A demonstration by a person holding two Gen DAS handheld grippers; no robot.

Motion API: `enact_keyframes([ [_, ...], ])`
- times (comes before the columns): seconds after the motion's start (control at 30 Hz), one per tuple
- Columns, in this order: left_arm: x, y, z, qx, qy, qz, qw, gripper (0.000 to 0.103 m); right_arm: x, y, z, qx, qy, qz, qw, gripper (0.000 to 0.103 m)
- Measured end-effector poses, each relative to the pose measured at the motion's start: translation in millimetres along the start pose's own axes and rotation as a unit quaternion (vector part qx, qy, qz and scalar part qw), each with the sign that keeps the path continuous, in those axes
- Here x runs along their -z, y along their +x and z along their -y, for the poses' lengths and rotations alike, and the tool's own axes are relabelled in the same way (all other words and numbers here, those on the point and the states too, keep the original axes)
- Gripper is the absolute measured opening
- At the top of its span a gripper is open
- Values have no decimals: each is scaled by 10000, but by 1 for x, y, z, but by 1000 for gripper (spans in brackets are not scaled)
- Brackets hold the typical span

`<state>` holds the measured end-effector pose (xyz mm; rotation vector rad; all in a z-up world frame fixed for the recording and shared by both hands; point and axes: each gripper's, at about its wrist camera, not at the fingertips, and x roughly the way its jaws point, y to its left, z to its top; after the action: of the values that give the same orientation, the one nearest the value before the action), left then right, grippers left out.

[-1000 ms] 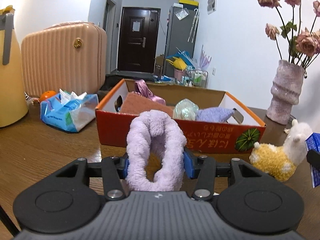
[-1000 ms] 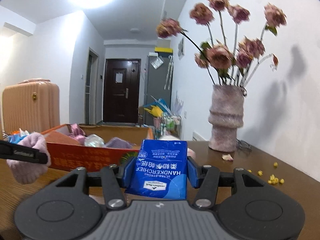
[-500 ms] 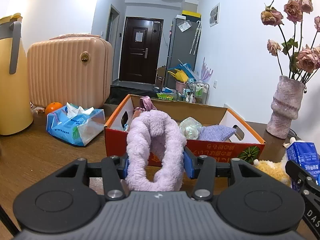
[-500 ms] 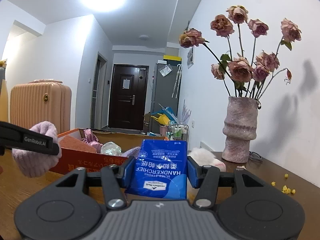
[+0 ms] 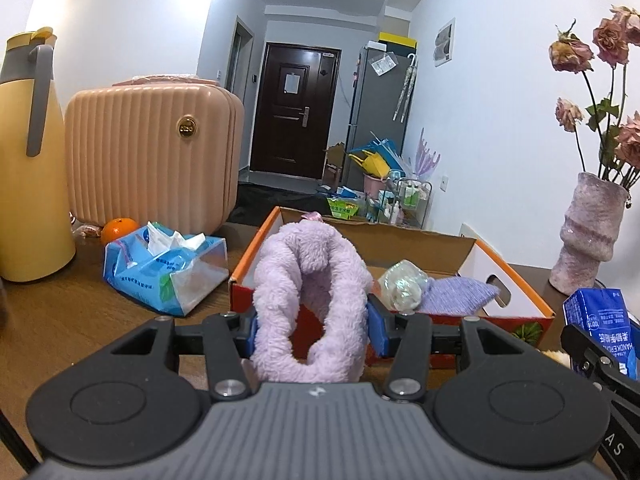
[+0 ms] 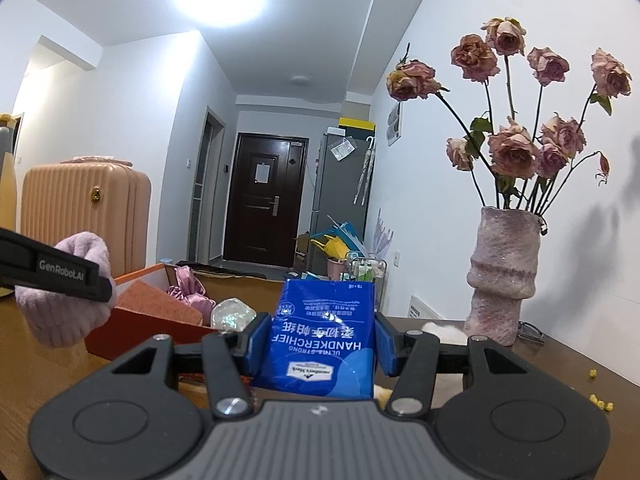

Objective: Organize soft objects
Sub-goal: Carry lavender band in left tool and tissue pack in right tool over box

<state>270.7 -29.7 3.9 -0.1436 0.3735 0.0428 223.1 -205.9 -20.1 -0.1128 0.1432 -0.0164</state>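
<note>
Lilac plush loop (image 5: pixel 310 304), thick and fuzzy, folded into an upright arch with an open gap in the middle, clamped between the blue pads of the left gripper (image 5: pixel 311 330), jaws closed on its two sides. Held raised off the wooden table (image 5: pixel 60 320), level and pointing forward, just in front of the near wall of the orange cardboard box (image 5: pixel 516 322), arch top standing against the box's opening. Seen from the right wrist as a pale pink-lilac bundle (image 6: pixel 66 288) pinched by a black finger at the far left, beside the box's left corner (image 6: pixel 132 336). Blue handkerchief pack (image 6: pixel 320 340), flat and glossy, white print upside down, gripped upright by the right gripper (image 6: pixel 318 344), jaws closed on its edges, held level above the table to the right of the box; the same pack (image 5: pixel 600 326) at the right edge of the left view. Inside the box: an iridescent crumpled ball (image 5: pixel 402 284), a lavender knitted cloth (image 5: pixel 460 296), a pink satin item (image 6: pixel 190 292) and a reddish-brown pad (image 6: pixel 156 304). Left of the box, an open blue tissue pack (image 5: pixel 164 268), an orange (image 5: pixel 118 230), a peach ribbed case (image 5: pixel 152 152) and a yellow jug (image 5: pixel 28 156). On the right, a pink textured vase (image 6: pixel 504 272) with dried roses (image 6: pixel 516 148), a white fluffy toy partly hidden just beside its base (image 6: pixel 442 326), yellow crumbs (image 6: pixel 600 400) on the table.
</note>
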Motion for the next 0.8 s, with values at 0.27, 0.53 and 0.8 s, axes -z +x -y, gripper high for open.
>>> enact_keyframes([
  [0.27, -7, 15, -3, -51, 7, 97, 9999, 50, -3, 21, -9, -54, -1, 7, 10000, 53],
  [0.53, -13, 28, -6, -83, -17, 127, 9999, 50, -6, 40, -18, -94, -13, 14, 10000, 53],
  [0.8, -15, 37, -6, -74, -21, 142, 9999, 50, -9, 57, -22, -170, 40, -25, 9998, 53],
])
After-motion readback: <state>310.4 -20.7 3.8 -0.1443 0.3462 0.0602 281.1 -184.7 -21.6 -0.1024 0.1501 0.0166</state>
